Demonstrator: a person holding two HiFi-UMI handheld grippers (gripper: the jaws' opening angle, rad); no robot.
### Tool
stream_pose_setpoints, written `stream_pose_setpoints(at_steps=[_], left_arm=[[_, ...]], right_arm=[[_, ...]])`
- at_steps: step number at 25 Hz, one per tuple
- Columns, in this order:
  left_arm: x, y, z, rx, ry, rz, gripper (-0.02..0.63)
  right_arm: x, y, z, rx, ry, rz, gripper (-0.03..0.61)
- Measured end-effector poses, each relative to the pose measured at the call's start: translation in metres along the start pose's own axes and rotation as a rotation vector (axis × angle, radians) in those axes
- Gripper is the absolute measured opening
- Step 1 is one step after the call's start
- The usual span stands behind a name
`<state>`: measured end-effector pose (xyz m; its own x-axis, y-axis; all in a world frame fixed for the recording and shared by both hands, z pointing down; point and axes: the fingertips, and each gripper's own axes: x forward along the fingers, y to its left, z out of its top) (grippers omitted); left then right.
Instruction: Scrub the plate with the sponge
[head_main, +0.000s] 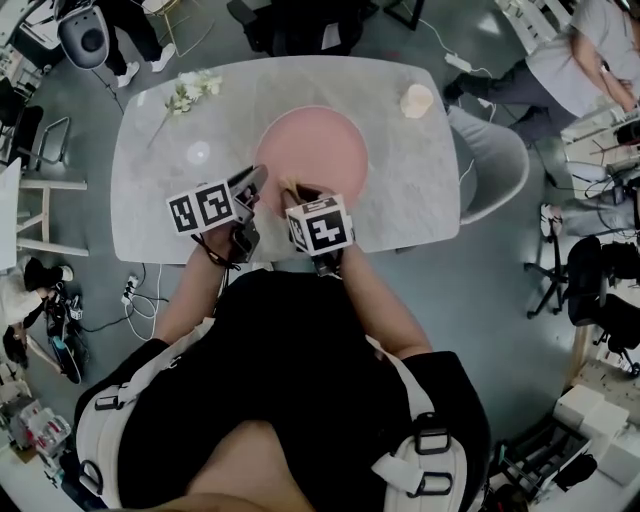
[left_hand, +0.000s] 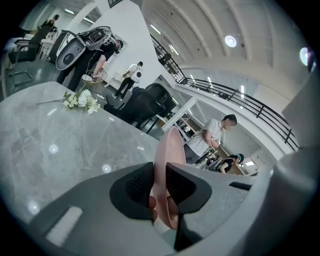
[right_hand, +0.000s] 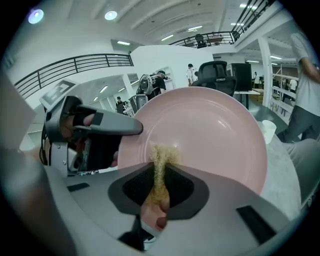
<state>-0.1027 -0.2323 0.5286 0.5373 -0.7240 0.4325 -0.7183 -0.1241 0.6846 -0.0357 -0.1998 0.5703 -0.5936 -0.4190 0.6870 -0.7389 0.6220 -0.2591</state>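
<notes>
Plate: pink, sat over table, near rim clamped by left gripper | sponge: yellow, pinched flat in right gripper, tip against plate's face | step: scrubbing apparently starting | next: likely needed firm strokes while the left gripper steadied the plate.

Round pink plate, centre of counter, near-left rim pinched in left fingers. Yellowish fibrous sponge, squeezed thin in right fingers, at plate's near edge.
</notes>
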Motion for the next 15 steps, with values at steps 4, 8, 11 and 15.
stream_pose_setpoints(at_steps=[4, 8, 11, 15], left_arm=[[0.008, -0.012, -0.013, 0.07, 0.045, -0.009, 0.067], [0.01, -0.021, -0.024, 0.108, 0.086, -0.028, 0.067], [0.009, -0.027, -0.031, 0.114, 0.105, -0.052, 0.067], [0.008, -0.029, -0.035, 0.107, 0.114, -0.07, 0.067]], right_arm=[[-0.002, -0.007, 0.01, 0.025, -0.024, 0.0, 0.061], [-0.01, -0.013, 0.019, 0.048, -0.058, -0.017, 0.061], [-0.017, -0.024, 0.03, 0.064, -0.096, -0.062, 0.061], [-0.023, -0.049, 0.039, 0.061, -0.121, -0.142, 0.061]])
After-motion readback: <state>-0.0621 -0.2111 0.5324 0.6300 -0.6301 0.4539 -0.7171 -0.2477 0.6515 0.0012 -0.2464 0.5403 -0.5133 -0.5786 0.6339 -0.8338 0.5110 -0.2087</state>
